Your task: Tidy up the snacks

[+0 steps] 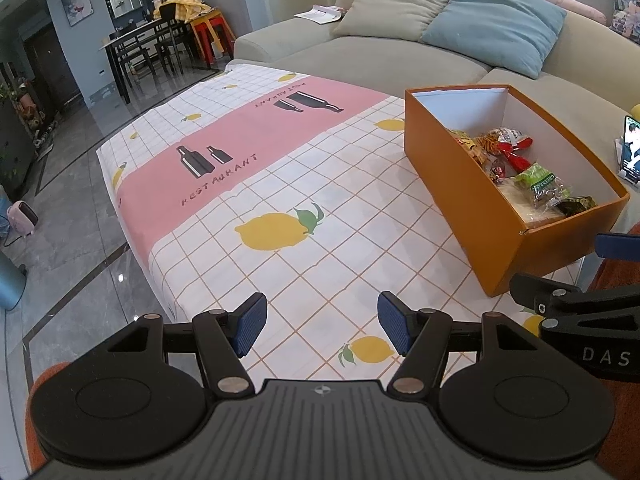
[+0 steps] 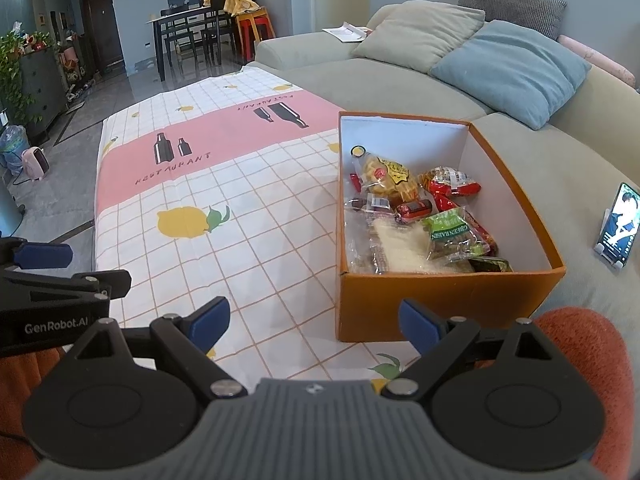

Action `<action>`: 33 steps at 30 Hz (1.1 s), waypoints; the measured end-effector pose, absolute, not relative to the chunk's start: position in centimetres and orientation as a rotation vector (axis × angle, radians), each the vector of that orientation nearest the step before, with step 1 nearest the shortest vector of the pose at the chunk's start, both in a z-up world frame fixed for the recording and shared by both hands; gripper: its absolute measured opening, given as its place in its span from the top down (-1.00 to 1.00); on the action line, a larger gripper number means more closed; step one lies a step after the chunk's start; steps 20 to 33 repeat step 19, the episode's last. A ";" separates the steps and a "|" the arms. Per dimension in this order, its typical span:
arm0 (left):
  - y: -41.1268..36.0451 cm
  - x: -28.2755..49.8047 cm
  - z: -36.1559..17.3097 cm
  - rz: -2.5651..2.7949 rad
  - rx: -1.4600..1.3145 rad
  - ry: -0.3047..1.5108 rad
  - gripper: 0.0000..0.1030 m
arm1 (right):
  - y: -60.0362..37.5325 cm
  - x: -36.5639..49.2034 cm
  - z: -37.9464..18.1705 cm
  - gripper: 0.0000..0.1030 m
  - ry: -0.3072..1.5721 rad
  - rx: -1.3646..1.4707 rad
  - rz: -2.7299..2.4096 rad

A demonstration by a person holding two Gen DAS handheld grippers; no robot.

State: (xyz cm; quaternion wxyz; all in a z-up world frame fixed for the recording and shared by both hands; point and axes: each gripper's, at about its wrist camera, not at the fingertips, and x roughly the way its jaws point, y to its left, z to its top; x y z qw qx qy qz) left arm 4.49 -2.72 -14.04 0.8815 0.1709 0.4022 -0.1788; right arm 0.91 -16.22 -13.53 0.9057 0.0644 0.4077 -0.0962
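An orange cardboard box point(image 2: 440, 300) stands at the table's right edge, holding several wrapped snacks: a yellow crisps pack point(image 2: 390, 178), a red wrapped pack point(image 2: 450, 182), a green raisin pack point(image 2: 456, 234) and a clear bag of pale contents point(image 2: 400, 250). The same box point(image 1: 460, 184) shows at the right of the left wrist view. My left gripper point(image 1: 322, 326) is open over the lemon-print tablecloth point(image 1: 280, 200) near the front edge, nothing between its blue pads. My right gripper point(image 2: 314, 326) is open too, just before the box's near left corner, empty.
A grey sofa point(image 2: 400, 80) with a beige cushion and a blue cushion point(image 2: 512, 68) runs behind and right of the table. A phone on a stand point(image 2: 618, 226) sits on the sofa seat beside the box. Dining table and chairs point(image 2: 188, 36) stand far back; tiled floor lies left.
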 end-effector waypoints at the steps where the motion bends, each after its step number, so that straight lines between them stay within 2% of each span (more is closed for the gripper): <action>1: -2.7 4.5 -14.1 -0.372 0.356 0.838 -0.46 | -16.2 0.9 -13.6 -0.74 0.843 0.132 -0.198; 33: -2.5 4.6 -14.1 -0.346 0.360 0.831 -0.45 | -15.9 0.8 -13.8 -0.74 0.856 0.121 -0.188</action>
